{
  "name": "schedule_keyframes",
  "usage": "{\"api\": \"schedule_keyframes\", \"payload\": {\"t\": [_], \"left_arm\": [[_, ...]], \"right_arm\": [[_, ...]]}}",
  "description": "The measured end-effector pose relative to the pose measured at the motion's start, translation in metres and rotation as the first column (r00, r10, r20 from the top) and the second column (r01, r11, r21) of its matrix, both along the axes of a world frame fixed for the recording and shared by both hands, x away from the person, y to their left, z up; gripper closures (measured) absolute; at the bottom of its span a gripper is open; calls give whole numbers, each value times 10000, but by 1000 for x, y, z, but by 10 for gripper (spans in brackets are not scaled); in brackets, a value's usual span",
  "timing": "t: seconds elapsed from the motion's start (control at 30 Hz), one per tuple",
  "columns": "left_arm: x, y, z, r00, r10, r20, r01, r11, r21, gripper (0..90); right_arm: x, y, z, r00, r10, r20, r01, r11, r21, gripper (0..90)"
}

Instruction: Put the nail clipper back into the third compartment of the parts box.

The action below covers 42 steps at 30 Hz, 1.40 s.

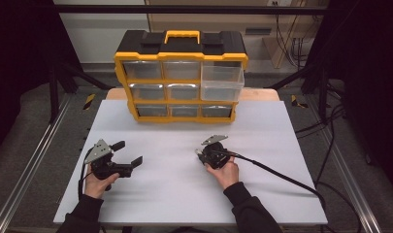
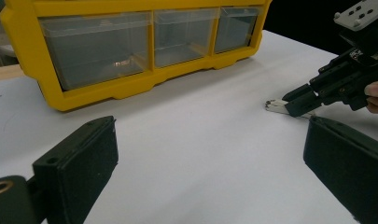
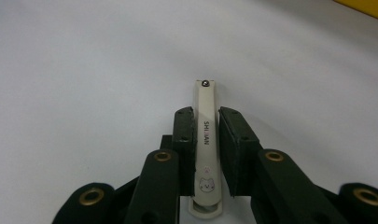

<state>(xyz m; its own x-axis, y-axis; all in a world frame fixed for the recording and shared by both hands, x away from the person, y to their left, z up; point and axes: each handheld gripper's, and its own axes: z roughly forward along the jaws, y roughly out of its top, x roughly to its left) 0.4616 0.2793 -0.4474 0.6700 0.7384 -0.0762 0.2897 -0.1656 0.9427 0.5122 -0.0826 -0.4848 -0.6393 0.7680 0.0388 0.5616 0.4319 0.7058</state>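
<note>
**White nail clipper pinched in the right gripper on a white table**

A slim white nail clipper lies on the white table, held between the two black jaws of the right gripper. The jaws press against its long sides, so the gripper is closed on it. In the right gripper view the clipper runs straight away from the camera, its long axis in line with the jaws. A small metal rivet sits at its far end, which sticks out past the jaw tips. Small lettering runs along its top, and a tiny cat face is printed near the close end.

The left gripper view shows the same clipper from the side, its pale end poking out of the right gripper and lying low on the table. In the high view the clipper is too small to make out; the right gripper sits right of the table's centre and points to the left.

The left gripper rests near the table's left side, jaws spread wide and holding nothing.

Behind both, at the far edge, stands a yellow and black drawer organiser with clear drawers.
</note>
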Motion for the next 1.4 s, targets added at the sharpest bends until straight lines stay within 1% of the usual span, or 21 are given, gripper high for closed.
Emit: {"api": "schedule_keyframes", "payload": {"t": [0.1, 0.17, 0.23, 0.33, 0.47, 0.5, 0.53, 0.63, 0.67, 0.7, 0.93, 1.1, 1.17, 1.2, 1.4], "left_arm": [[0, 0, 0, 10000, 2, 4, -2, 10000, -8, 30], [0, 0, 0, 10000, 1, 4, -1, 10000, -3, 30], [0, 0, 0, 10000, 1, 17, -1, 10000, 7, 30], [0, 0, 0, 10000, 5, 14, -5, 10000, 3, 30], [0, 0, 0, 10000, 3, 12, -3, 10000, 12, 30], [0, 0, 0, 10000, 3, 12, -3, 10000, 12, 30], [0, 0, 0, 10000, -1, 16, 1, 10000, 10, 30], [-1, 1, 1, 10000, 2, 27, -2, 10000, 8, 30], [-1, 1, 1, 10000, 0, 25, 0, 10000, 5, 30], [-1, 1, 1, 10000, 0, 25, 0, 10000, 5, 30], [-1, 0, 1, 10000, 12, 29, -12, 10000, 22, 29], [-1, 0, 0, 10000, 10, 21, -10, 10000, 39, 29], [-1, 0, 0, 10000, 9, 15, -9, 10000, 47, 29], [-1, 0, 0, 10000, 8, 17, -8, 10000, 54, 29], [-1, 0, 0, 10000, 8, 19, -8, 10000, 55, 29]], "right_arm": [[0, 0, 0, 10000, 8, 7, -8, 10000, 48, 771], [-1, 1, 1, 9999, 56, -115, -53, 9996, 292, 771], [-1, 1, 2, 9998, 81, -168, -76, 9994, 327, 771], [-1, -2, 6, 9999, 144, -51, -143, 9996, 262, 771], [-3, -4, 13, 9998, 176, 7, -176, 9988, 466, 771], [-3, -4, 13, 9998, 176, 7, -176, 9988, 466, 771], [-4, -6, 17, 9997, 238, 100, -243, 9985, 491, 771], [-4, -7, 20, 9996, 244, 119, -250, 9985, 485, 771], [-6, -9, 24, 9994, 260, 230, -270, 9986, 453, 771], [-6, -9, 24, 9994, 260, 230, -270, 9986, 453, 771], [-11, -15, 36, 9982, 417, 427, -441, 9974, 571, 770], [-15, -18, 44, 9978, 405, 516, -443, 9963, 739, 770], [-15, -19, 46, 9974, 445, 575, -487, 9961, 738, 770], [-16, -21, 49, 9969, 423, 665, -474, 9959, 771, 771], [-19, -27, 60, 9961, 441, 767, -512, 9943, 938, 770]]}}
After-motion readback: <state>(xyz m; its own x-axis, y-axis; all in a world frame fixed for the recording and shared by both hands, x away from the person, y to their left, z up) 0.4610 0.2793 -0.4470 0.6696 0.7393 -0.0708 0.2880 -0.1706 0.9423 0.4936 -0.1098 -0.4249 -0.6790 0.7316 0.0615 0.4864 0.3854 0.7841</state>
